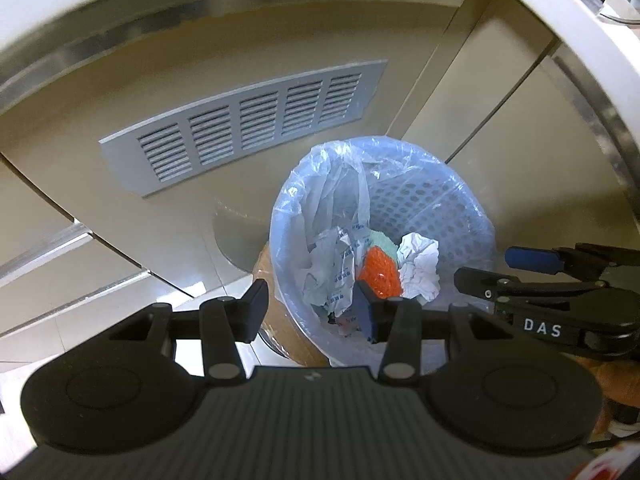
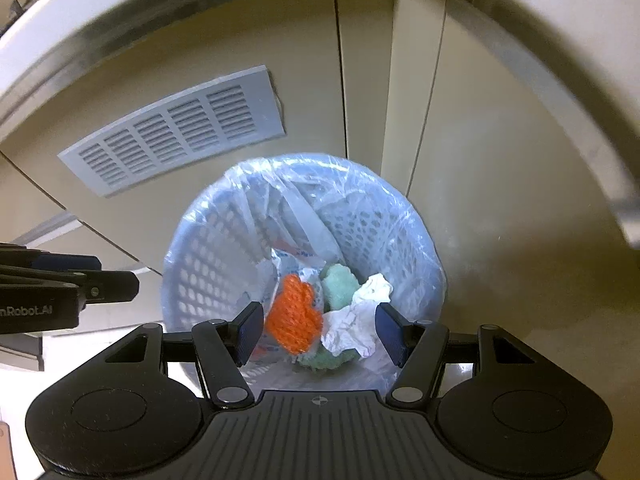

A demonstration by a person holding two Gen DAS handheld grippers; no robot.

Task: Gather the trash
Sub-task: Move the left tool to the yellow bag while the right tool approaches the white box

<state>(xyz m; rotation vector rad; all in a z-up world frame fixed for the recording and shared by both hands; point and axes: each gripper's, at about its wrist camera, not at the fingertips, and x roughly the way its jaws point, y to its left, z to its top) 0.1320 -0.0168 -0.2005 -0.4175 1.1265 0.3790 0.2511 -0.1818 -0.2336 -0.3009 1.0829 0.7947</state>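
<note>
Trash lies at the bottom of a pale blue perforated waste basket (image 1: 436, 200) lined with a clear plastic bag (image 1: 320, 184), and the basket stands on the floor against beige cabinet doors.

From the left wrist view, the basket sits right of centre, with a grey louvred vent panel (image 1: 244, 124) on the cabinet front to its far left. Inside it are a crumpled white paper ball (image 1: 420, 266) on the right, an orange mesh piece (image 1: 380, 272) beside it, a bit of pale green foam (image 1: 380, 242) just behind, and printed clear wrappers (image 1: 340, 268) on the left. The left gripper (image 1: 310, 308) hangs above the near left rim of the basket; its jaws stand partly apart with nothing between them, and they touch nothing. The right gripper (image 1: 496, 268) enters from the right edge, over the basket's right rim, its blue-padded fingers apart.

From the right wrist view, the basket (image 2: 208, 264) fills the middle, and the vent panel (image 2: 172, 128) is at far left. The right gripper (image 2: 316, 334) hangs directly over the basket's opening with its jaws wide apart and empty; the orange mesh piece (image 2: 296, 320), the paper ball (image 2: 356, 320) and the green foam (image 2: 340, 284) lie well below, seen between the pads but not touched. The left gripper (image 2: 116, 276) shows at the left edge, beside the basket's left rim.
</note>
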